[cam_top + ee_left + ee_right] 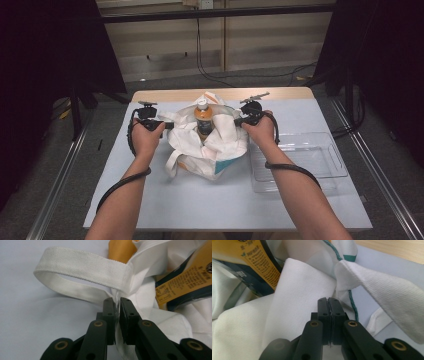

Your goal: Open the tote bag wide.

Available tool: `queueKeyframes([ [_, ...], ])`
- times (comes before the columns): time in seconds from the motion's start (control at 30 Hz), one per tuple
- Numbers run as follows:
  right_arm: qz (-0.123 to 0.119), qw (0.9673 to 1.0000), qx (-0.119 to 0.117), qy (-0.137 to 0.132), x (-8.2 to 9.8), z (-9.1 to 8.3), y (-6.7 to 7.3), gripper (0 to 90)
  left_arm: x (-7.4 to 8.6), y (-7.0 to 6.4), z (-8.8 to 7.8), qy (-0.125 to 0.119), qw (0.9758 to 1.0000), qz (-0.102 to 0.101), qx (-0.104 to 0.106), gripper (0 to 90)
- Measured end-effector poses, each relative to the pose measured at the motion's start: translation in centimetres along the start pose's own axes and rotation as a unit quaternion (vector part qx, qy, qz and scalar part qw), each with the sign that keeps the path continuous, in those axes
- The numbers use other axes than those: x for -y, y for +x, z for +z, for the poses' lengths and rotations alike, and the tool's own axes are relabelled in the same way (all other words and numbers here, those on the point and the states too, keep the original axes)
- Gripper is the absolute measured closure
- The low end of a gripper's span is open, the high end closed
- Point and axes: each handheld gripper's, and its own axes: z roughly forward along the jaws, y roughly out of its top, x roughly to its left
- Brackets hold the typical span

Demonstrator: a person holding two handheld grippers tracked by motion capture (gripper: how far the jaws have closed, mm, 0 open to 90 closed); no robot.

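The lower part of the one bottle [203, 120] is hidden inside the crumpled white bag [210, 145], so only its pale cap, neck and orange-brown label show in the high view; in the two gripper views the label is cut off by the frame edge and its small print is too fine to read; the bag's printing, orange and teal patches, is mostly folded under and hard to make out.

There is one bag, sitting near the middle of the desk [150, 200], with the bottle standing upright in its open mouth; one clear plastic tray [320, 165] lies just beside the bag on its right; two tools are at work, one in each hand.

The left tool [167, 125] meets the bag's left edge; in the left gripper view its jaws are nearly closed, with a thin fold of white cloth pinched in the narrow slit between them, just below where one looped handle strap [82, 267] joins the bag.

The right tool [237, 121] meets the bag's right edge; in the right gripper view its jaws are pressed together, with a sliver of white fabric caught between them; whether a second strap lies there I cannot tell, though a thick white band [387, 300] crosses just beyond.
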Motion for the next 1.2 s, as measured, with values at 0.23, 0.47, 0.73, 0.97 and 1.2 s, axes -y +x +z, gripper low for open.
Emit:
queueKeyframes([
  [0.23,0.003,0.9998,-0.011,-0.016,0.3,-1.1,0.4,89.4,-0.3,-0.4,-1.3,-0.002,0.9998,0.022,0.001,79.2],
  [0.47,-0.007,0.9994,-0.022,-0.024,0.4,-2.2,0.8,89.4,-0.4,-1.0,-2.0,-0.018,0.9996,0.020,0.005,75.3],
  [0.73,-0.016,0.9992,-0.028,-0.022,0.7,-2.8,1.7,89.6,-0.5,-1.3,-3.0,-0.021,0.9995,0.025,0.003,74.7],
  [0.97,-0.017,0.9991,-0.034,-0.021,1.2,-3.0,2.0,89.8,-0.8,-1.6,-4.1,-0.021,0.9993,0.029,0.011,74.4],
  [1.2,-0.021,0.9988,-0.040,-0.017,1.2,-3.2,3.0,90.0,-0.7,-3.1,-3.9,-0.016,0.9982,0.036,0.046,80.7],
])
